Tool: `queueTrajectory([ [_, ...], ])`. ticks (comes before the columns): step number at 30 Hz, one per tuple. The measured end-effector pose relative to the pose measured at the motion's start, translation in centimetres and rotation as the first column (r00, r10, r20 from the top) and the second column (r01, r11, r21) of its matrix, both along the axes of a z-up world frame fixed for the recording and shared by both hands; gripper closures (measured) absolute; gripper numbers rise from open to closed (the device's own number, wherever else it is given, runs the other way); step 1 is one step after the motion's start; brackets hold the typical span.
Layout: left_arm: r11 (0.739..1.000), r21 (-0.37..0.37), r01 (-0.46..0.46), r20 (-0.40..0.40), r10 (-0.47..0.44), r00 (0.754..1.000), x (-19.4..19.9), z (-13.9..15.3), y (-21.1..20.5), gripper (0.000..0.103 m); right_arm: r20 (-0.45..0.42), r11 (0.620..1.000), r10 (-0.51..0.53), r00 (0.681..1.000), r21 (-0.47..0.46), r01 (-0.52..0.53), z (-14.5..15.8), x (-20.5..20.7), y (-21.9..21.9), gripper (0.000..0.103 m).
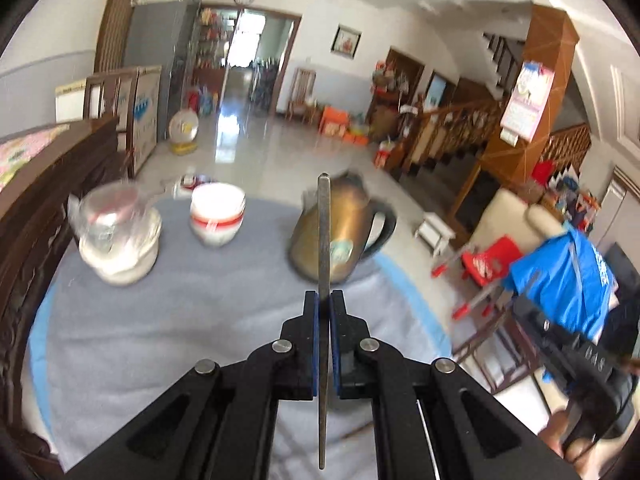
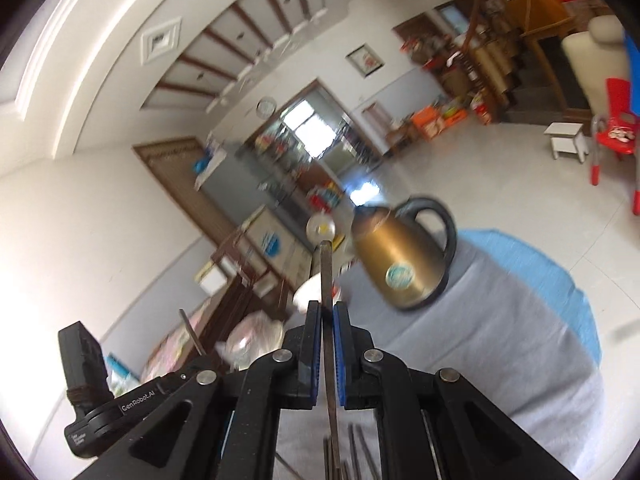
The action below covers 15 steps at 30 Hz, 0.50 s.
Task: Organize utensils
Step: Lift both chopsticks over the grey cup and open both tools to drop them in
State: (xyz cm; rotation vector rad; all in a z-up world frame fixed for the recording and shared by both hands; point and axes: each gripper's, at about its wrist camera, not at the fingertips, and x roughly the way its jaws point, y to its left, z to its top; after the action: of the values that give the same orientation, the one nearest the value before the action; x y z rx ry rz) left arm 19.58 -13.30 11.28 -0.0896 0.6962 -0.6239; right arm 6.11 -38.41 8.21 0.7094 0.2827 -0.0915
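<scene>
Left wrist view has the left hand-held gripper [image 1: 324, 300] nearest, its blue pads clenched on a thin metal utensil [image 1: 324, 240] that stands edge-on and runs up in front of the kettle [image 1: 340, 228]. Beneath it lies the counter [image 1: 160, 320], covered in a grey cloth with a blue border. Left of the kettle and about as far stands a stack of white bowls with red bands [image 1: 217, 214]; further left again sits a blurred glass pitcher in a white bowl [image 1: 116, 236]. Beyond the kettle the tiled floor runs back to a doorway, and a red chair [image 1: 486, 260] stands to its right, off the counter. In the right wrist view the right hand-held gripper [image 2: 327, 312] is likewise clenched on a second thin metal utensil [image 2: 326, 276], whose tip ends just left of the kettle [image 2: 400, 256]. More thin metal rods [image 2: 356, 452] lie on the grey cloth near the camera, below the jaws. The left device's black body [image 2: 104, 400] shows low on the left.
</scene>
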Motion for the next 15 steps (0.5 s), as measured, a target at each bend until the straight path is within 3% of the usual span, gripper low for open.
queueTrajectory([
  [4, 0.997, -0.082, -0.012, 0.036, 0.015, 0.999, 0.9, 0.7, -3.1, 0.097, 0.033, 0.99, -0.116, 0.993, -0.071, 0.118, 1.5, -0.7, -0.9, 0.096],
  [8, 0.991, -0.118, -0.067, 0.053, 0.074, 0.996, 2.3, -0.7, -5.8, 0.097, 0.047, 0.968, -0.191, 0.98, -0.156, 0.196, 1.5, -0.9, -0.7, 0.096],
  [15, 0.988, -0.033, -0.15, -0.003, 0.15, 0.989, 3.8, -8.2, -8.1, 0.097, -0.024, 0.954, -0.185, 0.982, -0.243, 0.174, -1.5, 0.4, 1.0, 0.096],
])
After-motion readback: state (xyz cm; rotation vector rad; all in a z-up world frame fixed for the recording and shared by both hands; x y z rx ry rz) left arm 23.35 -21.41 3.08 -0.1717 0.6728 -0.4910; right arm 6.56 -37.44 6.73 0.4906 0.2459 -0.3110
